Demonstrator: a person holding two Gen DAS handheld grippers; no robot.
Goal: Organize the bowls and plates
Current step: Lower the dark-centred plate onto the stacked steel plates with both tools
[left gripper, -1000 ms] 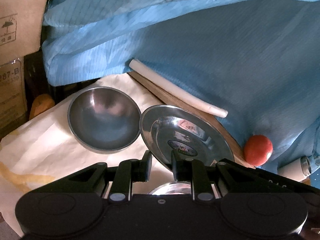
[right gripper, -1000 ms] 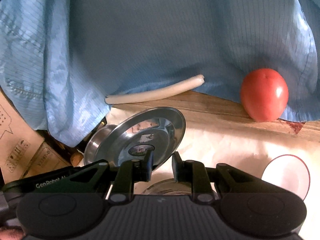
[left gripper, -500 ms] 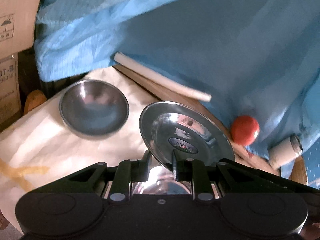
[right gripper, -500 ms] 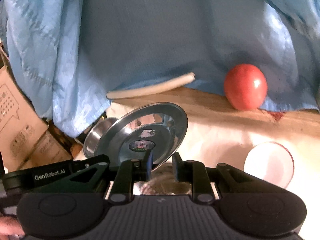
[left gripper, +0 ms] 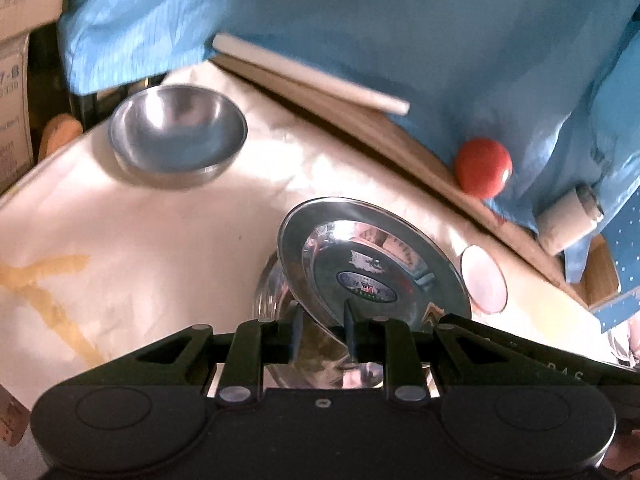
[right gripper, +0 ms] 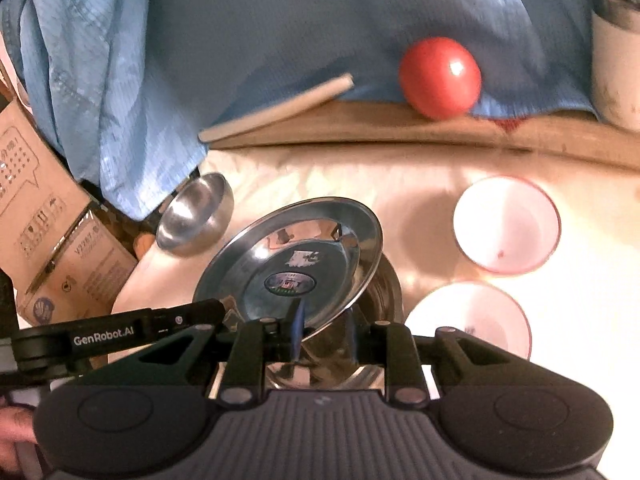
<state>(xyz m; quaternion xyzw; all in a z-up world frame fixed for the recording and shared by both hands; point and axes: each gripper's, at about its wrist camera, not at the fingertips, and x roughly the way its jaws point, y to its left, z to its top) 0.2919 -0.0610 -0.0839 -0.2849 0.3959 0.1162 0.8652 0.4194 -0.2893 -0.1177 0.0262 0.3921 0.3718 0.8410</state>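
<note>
While both my left gripper (left gripper: 321, 330) and right gripper (right gripper: 323, 330) are clenching steel plate (left gripper: 372, 264) rim above glass bowl (right gripper: 384, 280), I'm judging it light, stiff, slippery.

Tilted steel plate (left gripper: 372, 276) between jaws

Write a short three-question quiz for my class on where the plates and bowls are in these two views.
1. True or false: the shiny plate lies flat on the table.
2. What sits directly under the shiny plate?
A. a tomato
B. a steel bowl
C. a cardboard box
3. Fill in: the right view shows ___ white bowls with a pink rim.

Key: 1 false, as it is tilted; 2 B; 3 two.
</note>
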